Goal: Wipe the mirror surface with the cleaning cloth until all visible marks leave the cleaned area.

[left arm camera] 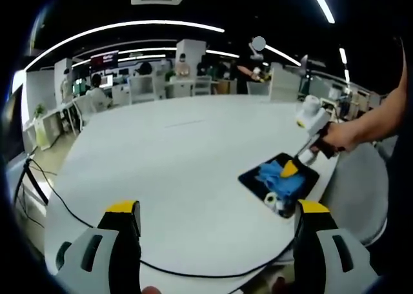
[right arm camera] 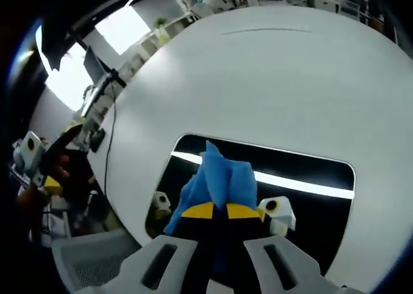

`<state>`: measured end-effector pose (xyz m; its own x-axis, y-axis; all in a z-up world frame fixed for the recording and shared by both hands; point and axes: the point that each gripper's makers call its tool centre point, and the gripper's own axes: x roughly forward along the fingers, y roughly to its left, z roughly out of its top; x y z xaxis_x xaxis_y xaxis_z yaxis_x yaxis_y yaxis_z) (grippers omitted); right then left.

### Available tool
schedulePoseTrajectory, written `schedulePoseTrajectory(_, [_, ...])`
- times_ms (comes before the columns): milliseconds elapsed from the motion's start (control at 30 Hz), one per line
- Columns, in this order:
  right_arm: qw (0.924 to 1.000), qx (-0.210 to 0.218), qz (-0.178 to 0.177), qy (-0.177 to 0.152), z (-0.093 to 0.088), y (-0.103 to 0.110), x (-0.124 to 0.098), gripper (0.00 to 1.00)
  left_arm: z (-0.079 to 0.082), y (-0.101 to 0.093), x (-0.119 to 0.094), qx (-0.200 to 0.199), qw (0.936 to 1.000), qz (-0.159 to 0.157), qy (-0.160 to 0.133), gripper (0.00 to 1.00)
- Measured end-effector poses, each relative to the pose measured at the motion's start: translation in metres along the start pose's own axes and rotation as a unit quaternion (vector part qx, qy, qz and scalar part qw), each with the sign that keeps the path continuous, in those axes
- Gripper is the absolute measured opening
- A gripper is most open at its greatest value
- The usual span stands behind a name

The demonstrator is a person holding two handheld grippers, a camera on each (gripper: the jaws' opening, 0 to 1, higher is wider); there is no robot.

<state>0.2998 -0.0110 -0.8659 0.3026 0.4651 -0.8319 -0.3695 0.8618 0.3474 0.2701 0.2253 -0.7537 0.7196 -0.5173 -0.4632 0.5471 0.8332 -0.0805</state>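
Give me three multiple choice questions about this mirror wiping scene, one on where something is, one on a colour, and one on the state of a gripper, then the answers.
1. Where does the mirror lie?
A. On the white table, near its edge
B. On a chair
C. On the floor

2. What colour is the cleaning cloth?
A. Red
B. Blue
C. White

3. What is the right gripper doing?
A. Open above the table
B. Shut on nothing
C. Shut on the cloth, over the mirror

Answers:
1. A, the dark mirror rests flat on the table by its rim in the left gripper view.
2. B, the cloth is blue in both views.
3. C, its yellow-tipped jaws pinch the cloth against the mirror, while the left gripper hangs open.
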Motion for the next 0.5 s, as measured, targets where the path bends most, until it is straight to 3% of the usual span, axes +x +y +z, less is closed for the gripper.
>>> schedulePoseTrajectory(500, [1.0000,-0.005,-0.004,0.003,-0.008,-0.040,-0.020,0.00,0.005,-0.018,-0.002,0.003,0.9999,0.010,-0.003,1.00])
